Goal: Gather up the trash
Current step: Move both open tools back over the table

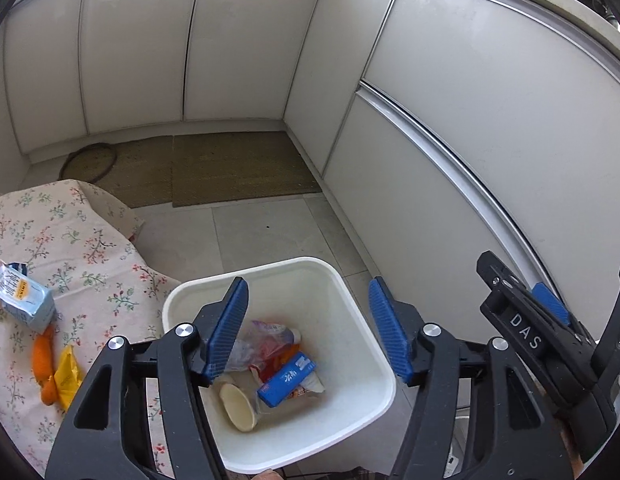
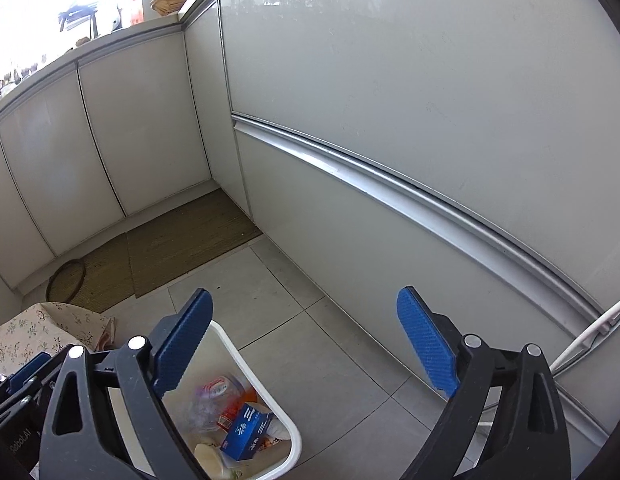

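Both grippers stand with their blue-padded jaws spread wide and nothing between them: the left gripper (image 1: 308,328) hangs directly over a white bin (image 1: 374,396), and the right gripper (image 2: 306,344) sits just beside it to the right, above the grey tiled floor (image 2: 334,344), with only its left finger over the bin's edge. Inside the bin lies collected trash: a blue carton (image 1: 287,378) on top of crumpled clear and red wrappers (image 1: 266,340), and a cream-coloured cup (image 1: 238,406) lying on its side near the bottom. To the left of the bin is a bench draped in a floral cloth (image 1: 82,248), which carries a light-blue drink carton (image 1: 22,300), an orange piece (image 1: 44,364) and a yellow wrapper (image 1: 68,376) touching it (none of these is in the bin). Farther out, brown mats (image 1: 214,168) lie on the floor against white cabinet doors (image 1: 234,44).
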A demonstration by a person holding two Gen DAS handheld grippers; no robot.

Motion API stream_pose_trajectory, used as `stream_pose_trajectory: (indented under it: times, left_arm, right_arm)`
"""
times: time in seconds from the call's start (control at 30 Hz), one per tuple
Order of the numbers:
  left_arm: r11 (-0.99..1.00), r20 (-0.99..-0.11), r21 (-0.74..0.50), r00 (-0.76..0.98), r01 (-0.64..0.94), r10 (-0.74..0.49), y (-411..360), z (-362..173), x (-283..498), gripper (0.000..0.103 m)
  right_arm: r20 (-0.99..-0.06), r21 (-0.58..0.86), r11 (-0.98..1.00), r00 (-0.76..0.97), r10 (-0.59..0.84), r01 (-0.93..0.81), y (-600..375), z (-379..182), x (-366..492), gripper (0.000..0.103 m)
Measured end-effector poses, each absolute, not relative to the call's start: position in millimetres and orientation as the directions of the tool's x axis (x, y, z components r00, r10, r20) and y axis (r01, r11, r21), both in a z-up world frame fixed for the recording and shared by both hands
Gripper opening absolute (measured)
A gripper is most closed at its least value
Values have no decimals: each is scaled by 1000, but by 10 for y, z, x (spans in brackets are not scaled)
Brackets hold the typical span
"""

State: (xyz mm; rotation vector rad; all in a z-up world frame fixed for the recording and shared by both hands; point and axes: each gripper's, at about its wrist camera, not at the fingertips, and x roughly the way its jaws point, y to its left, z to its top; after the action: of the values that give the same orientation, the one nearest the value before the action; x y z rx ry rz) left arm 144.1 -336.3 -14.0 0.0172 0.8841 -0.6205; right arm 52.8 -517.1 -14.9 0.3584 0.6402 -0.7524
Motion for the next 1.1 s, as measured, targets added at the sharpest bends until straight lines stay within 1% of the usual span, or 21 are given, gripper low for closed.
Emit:
stream_pose_trajectory:
  times: [0.1, 0.23, 0.33, 0.47, 0.67, 0.8, 0.87, 1.1]
  left_arm:
    - [842, -725, -200, 502, 502, -472, -3349, -102, 1423, 63]
    - [871, -716, -131, 563, 473, -413, -3300, -56, 1381, 76]
    - [892, -712, -103, 594, 440, -375, -3223, -39, 1386, 78]
    - [915, -695, -67, 640, 397, -329, -3122, -2, 1388, 86]
    - [941, -673, -42, 687, 335, -274, -2909, 54, 1388, 86]
    - [954, -678, -36, 694, 298, -243, -2724, 27, 1427, 87]
    - [960, -682, -36, 695, 276, -226, -2623, 9, 1458, 89]
    - [981, -700, -42, 695, 190, -164, -2120, -48, 1594, 89]
  right_arm:
    - [-646, 69, 687, 557, -522, 723, -5139, -138, 530, 91]
    - [-638, 60, 692, 561, -527, 719, -5085, -119, 554, 93]
    - [-632, 55, 705, 572, -523, 707, -5022, -106, 596, 94]
    - [-616, 43, 728, 592, -520, 684, -4875, -81, 641, 96]
    - [-595, 12, 755, 611, -522, 656, -4664, -46, 727, 96]
    - [-594, 8, 774, 625, -506, 634, -4529, -49, 785, 96]
    - [-594, 8, 790, 638, -490, 613, -4412, -45, 830, 96]
    - [-604, 5, 847, 677, -420, 531, -3966, -51, 1045, 96]
